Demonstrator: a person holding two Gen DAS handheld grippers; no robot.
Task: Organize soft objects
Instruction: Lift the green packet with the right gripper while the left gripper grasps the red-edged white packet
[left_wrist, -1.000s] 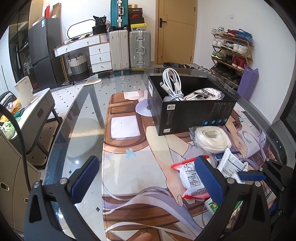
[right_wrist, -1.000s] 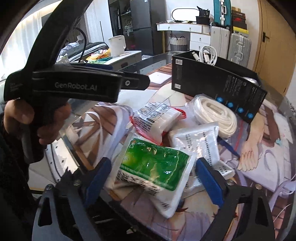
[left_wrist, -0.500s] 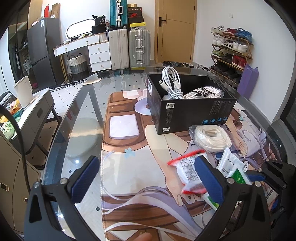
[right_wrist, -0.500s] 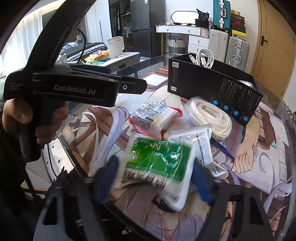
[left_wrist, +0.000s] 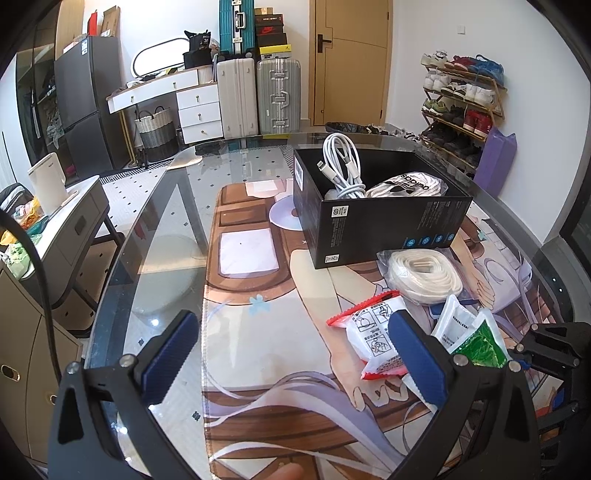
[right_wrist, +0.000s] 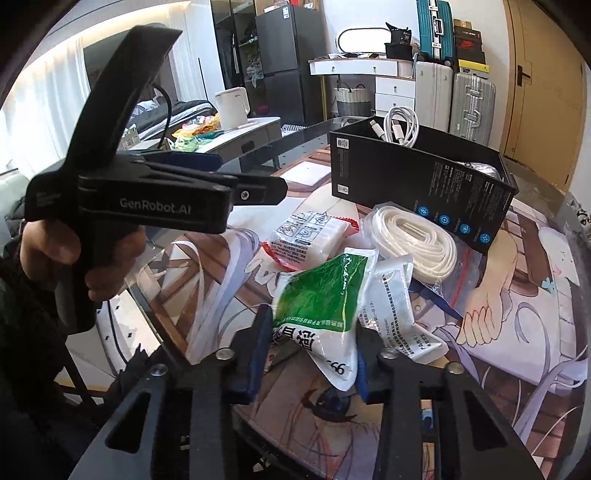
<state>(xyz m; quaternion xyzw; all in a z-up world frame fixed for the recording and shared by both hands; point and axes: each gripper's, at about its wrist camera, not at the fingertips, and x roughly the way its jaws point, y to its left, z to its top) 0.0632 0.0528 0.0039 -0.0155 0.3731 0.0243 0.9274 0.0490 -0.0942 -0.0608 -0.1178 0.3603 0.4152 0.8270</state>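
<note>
On mat, right tool (right_wrist: 310, 354) now clamping green packet (right_wrist: 325, 295)

Right gripper (right_wrist: 312, 345) jaws clamped on something, left gripper (left_wrist: 291, 356) jaws spread wide, empty, held level

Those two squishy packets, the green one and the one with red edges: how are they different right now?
The green packet is pinched in the right tool and tilted up off the mat; the red-edged packet lies flat, untouched. The green packet has a bright green printed face, while the red-edged packet is white with small line drawings. Both are soft, sealed plastic pouches outside the black box.
</note>
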